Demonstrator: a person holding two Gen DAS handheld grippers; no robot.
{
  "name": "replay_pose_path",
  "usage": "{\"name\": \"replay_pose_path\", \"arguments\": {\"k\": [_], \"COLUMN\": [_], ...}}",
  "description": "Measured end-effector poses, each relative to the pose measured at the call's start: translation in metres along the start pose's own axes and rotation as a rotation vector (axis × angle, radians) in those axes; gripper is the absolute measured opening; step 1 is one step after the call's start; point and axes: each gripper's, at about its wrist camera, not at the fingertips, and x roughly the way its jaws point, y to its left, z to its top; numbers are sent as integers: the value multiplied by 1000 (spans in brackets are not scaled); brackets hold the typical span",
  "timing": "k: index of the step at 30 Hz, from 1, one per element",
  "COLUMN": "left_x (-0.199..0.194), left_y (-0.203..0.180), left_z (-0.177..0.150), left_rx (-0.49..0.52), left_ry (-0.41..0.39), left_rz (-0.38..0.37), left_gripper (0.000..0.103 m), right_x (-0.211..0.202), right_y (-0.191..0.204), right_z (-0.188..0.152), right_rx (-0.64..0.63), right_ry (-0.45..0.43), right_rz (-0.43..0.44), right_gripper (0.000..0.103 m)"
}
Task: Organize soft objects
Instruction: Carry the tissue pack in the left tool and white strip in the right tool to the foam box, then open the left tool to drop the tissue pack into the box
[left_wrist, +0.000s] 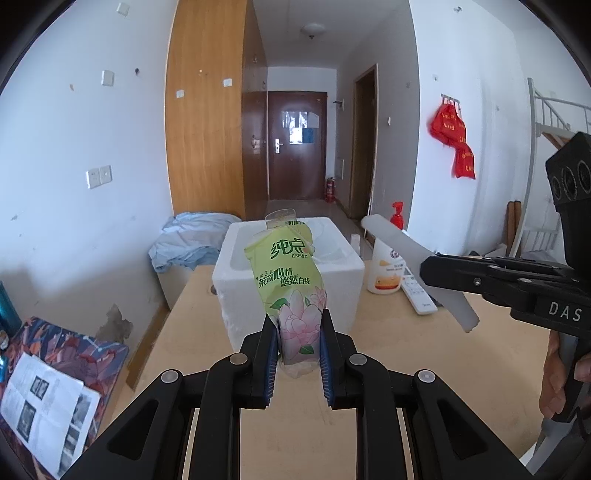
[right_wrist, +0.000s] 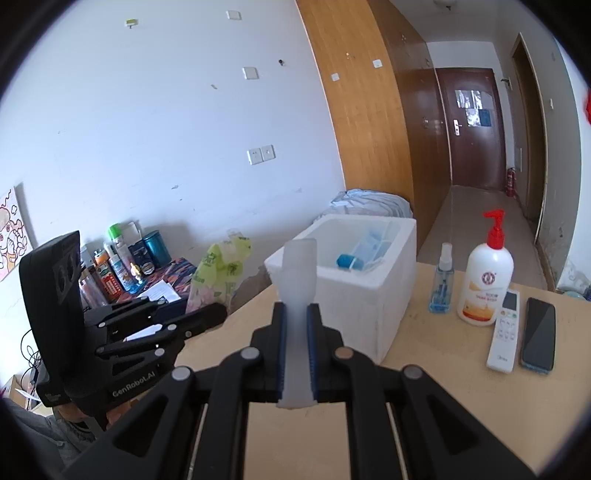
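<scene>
My left gripper (left_wrist: 298, 325) is shut on a green tissue pack (left_wrist: 290, 277) with pink flowers, held upright above the wooden table in front of the white foam box (left_wrist: 236, 284). It also shows in the right wrist view (right_wrist: 218, 275). My right gripper (right_wrist: 296, 314) is shut on a translucent white soft strip (right_wrist: 298, 280), held above the table near the foam box (right_wrist: 354, 314); the strip shows in the left wrist view (left_wrist: 417, 266). Blue and white items (right_wrist: 364, 253) lie inside the box.
On the table (right_wrist: 424, 398) right of the box stand a small spray bottle (right_wrist: 441, 278), a pump lotion bottle (right_wrist: 485, 280), a white remote (right_wrist: 503, 332) and a dark phone (right_wrist: 539, 338). A side table with bottles (right_wrist: 118, 258) is at left. Blue cloth (left_wrist: 188, 240) lies behind.
</scene>
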Motion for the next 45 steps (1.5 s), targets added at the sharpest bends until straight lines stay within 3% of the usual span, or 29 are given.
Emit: {"name": "replay_pose_path", "arguments": {"k": [16,26,45], "left_x": [62,105,169], "left_y": [9,18,30], "left_z": [46,67,85], "left_rx": [0,-9,-20], "left_ry": [13,29,68], "left_rz": [33,42,85], "left_gripper": [21,21,21], "right_x": [57,82,110], "right_y": [-31,-49,-72], "right_z": [40,66,71], "right_rx": [14,27,37], "right_ry": [46,32,58], "right_rz": [-35,-31,-34], "right_gripper": [13,13,13]}}
